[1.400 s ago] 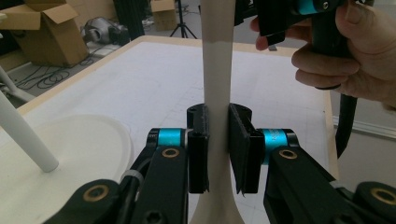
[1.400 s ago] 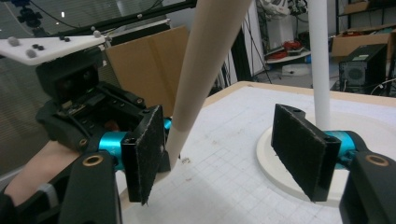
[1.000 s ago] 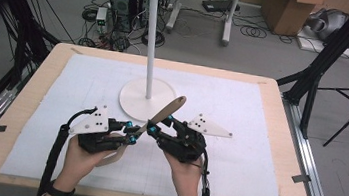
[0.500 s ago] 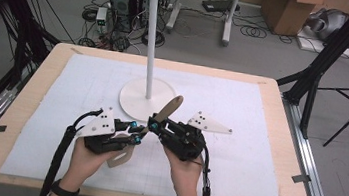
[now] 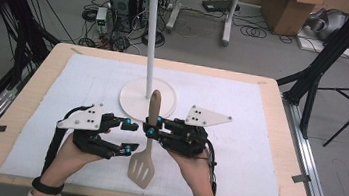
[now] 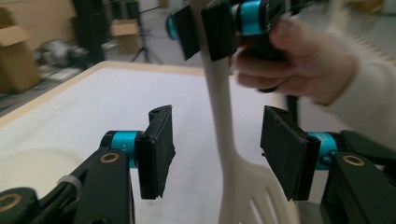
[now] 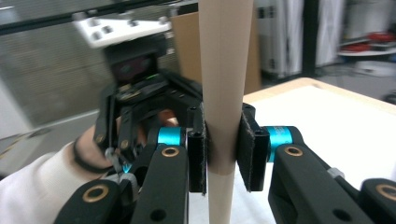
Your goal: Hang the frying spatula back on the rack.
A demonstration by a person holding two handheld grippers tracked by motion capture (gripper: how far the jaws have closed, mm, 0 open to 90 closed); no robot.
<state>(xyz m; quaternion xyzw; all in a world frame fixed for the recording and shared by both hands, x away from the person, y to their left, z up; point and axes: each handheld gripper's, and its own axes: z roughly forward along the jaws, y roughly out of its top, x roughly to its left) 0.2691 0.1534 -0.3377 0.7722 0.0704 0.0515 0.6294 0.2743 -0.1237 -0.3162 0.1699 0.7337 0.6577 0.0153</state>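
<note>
The right gripper alone pinches the beige slotted plastic spatula's handle; the left gripper's jaws have just been opening, the spatula between them untouched, so it could swing or slip.

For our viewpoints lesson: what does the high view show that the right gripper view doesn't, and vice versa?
High view: the white stand and the spatula's slotted blade. Right gripper view: close up, the right gripper's fingers pressing the handle. Both: the spatula in the right gripper, and the left gripper, whose fingers have just been opening, with it between them.
</note>
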